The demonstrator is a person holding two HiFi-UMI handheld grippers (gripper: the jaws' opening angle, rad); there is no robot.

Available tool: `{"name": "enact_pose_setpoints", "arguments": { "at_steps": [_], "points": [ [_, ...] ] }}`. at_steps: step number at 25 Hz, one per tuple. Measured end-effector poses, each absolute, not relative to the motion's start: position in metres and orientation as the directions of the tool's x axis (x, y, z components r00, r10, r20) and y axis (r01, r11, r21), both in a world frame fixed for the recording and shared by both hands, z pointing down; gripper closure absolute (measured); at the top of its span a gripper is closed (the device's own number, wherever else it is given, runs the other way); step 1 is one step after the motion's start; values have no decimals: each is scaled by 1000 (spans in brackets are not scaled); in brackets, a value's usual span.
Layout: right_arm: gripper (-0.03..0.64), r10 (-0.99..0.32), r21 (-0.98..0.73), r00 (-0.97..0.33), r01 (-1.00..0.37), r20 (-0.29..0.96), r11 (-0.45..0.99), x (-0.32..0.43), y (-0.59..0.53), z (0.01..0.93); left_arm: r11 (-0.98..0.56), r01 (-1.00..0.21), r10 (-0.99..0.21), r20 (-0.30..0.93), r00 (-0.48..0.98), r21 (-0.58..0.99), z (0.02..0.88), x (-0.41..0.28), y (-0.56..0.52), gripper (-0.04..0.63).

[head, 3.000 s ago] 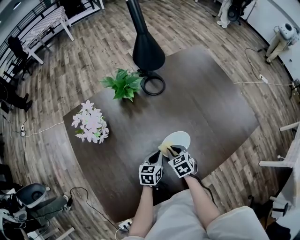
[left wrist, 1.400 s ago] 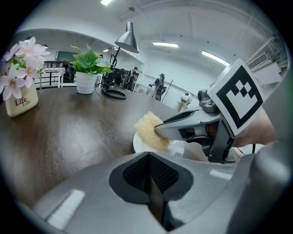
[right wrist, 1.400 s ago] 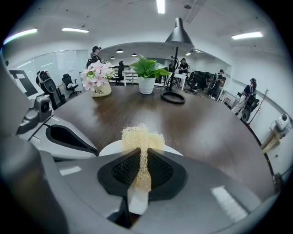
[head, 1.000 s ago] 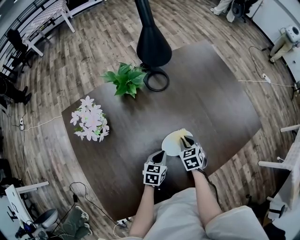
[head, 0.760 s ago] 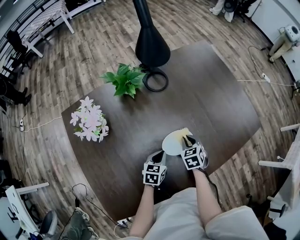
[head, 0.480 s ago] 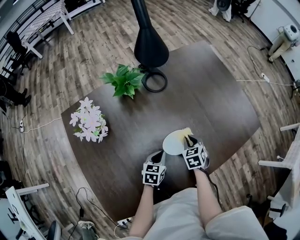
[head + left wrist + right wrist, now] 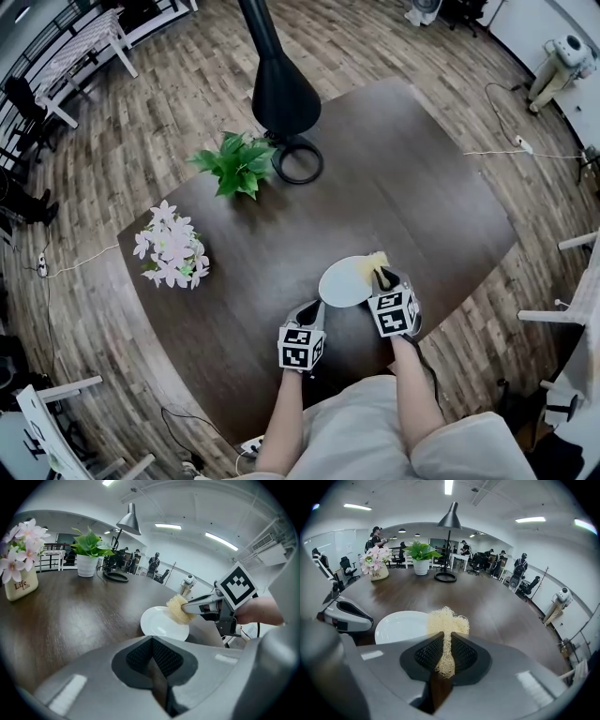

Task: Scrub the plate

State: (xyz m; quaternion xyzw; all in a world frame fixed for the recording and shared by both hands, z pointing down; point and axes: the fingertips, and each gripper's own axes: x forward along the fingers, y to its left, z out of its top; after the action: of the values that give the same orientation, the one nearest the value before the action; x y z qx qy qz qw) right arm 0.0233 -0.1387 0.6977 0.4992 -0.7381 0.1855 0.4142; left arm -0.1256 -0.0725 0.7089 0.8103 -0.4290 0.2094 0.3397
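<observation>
The scrubber [image 7: 377, 260] has crossed to the far-right rim of the plate [image 7: 342, 281] on the table [image 7: 422, 187], clamped in the right gripper [image 7: 381, 273] for rubbing. The left gripper [image 7: 313, 308], closed on nothing, waits beside the near rim, perhaps to brace it.

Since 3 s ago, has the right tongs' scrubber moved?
Yes. Scrubber in the right tongs went from the plate's near-left rim to its far-right rim.
</observation>
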Motion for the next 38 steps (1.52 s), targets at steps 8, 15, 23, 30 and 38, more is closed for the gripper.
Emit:
{"name": "enact_pose_setpoints", "arguments": {
  "at_steps": [8,15,23,30,38],
  "points": [
    [549,-601,114,-164,-910,782,397,31,-127,694,-423,-831,-543,633,552,362,709,-123,-71,595],
    [550,-582,100,-184,-901,792,422,19,-109,693,-423,-829,-545,628,555,366,708,-125,-70,595],
    [549,-551,70,-242,-872,799,484,-8,-86,695,-418,-828,-551,620,559,375,706,-126,-71,595],
    [549,-531,51,-284,-847,799,529,-29,-76,695,-416,-825,-557,610,564,383,705,-126,-70,595],
    [551,-508,39,-314,-821,802,569,-44,-75,694,-415,-825,-557,610,563,383,703,-124,-70,595]
  ]
}}
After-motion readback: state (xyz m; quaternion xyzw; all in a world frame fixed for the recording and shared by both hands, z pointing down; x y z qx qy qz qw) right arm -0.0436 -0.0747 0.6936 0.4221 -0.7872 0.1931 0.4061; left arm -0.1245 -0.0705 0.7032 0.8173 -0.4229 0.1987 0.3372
